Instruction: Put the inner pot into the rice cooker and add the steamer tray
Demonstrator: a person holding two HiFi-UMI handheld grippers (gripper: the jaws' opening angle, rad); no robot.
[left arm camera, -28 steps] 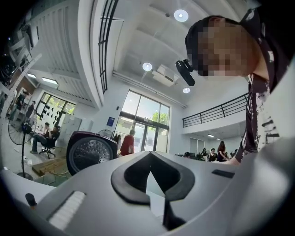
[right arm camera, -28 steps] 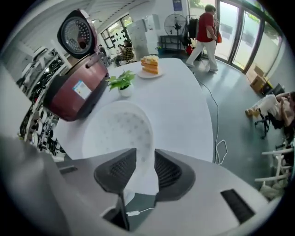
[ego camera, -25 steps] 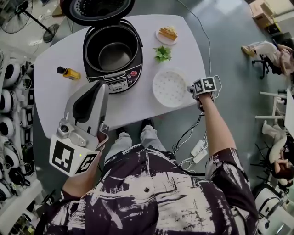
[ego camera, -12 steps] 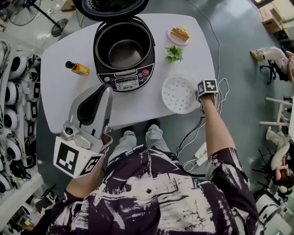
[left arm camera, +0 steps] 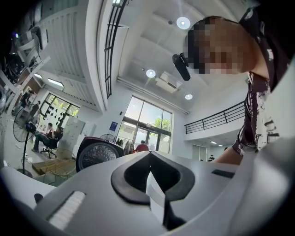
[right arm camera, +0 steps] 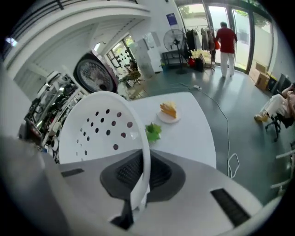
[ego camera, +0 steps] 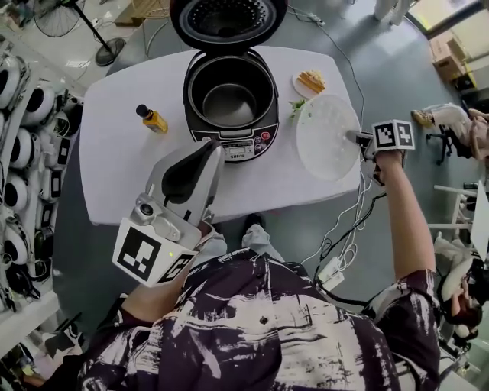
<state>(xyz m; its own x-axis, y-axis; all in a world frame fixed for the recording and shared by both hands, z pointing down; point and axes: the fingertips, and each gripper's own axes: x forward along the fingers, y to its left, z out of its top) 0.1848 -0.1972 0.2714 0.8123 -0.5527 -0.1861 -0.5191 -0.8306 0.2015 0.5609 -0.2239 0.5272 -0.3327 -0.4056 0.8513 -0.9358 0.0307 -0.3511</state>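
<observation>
Pinching the rim of the steamer tray (right arm camera: 99, 129), my right gripper (right arm camera: 138, 191) has its jaws clamped on it. The perforated white tray is tilted, clear of the table (ego camera: 122, 168), just right of the rice cooker (ego camera: 263, 126). The inner pot (ego camera: 231, 95) sits inside the cooker, whose lid (ego camera: 228, 19) is open. My left gripper (ego camera: 214, 149) hangs nearer, jaws together and empty.

- One rice cooker (ego camera: 254, 140)
- One inner pot (ego camera: 229, 103)
- One steamer tray (ego camera: 325, 141)
- One small bottle (ego camera: 153, 119)
- One plate of food (ego camera: 309, 82)
- One green sprig (ego camera: 296, 108)
- Two tongs: left tongs (ego camera: 216, 147), right tongs (ego camera: 356, 138)
- One counter (ego camera: 122, 168)
</observation>
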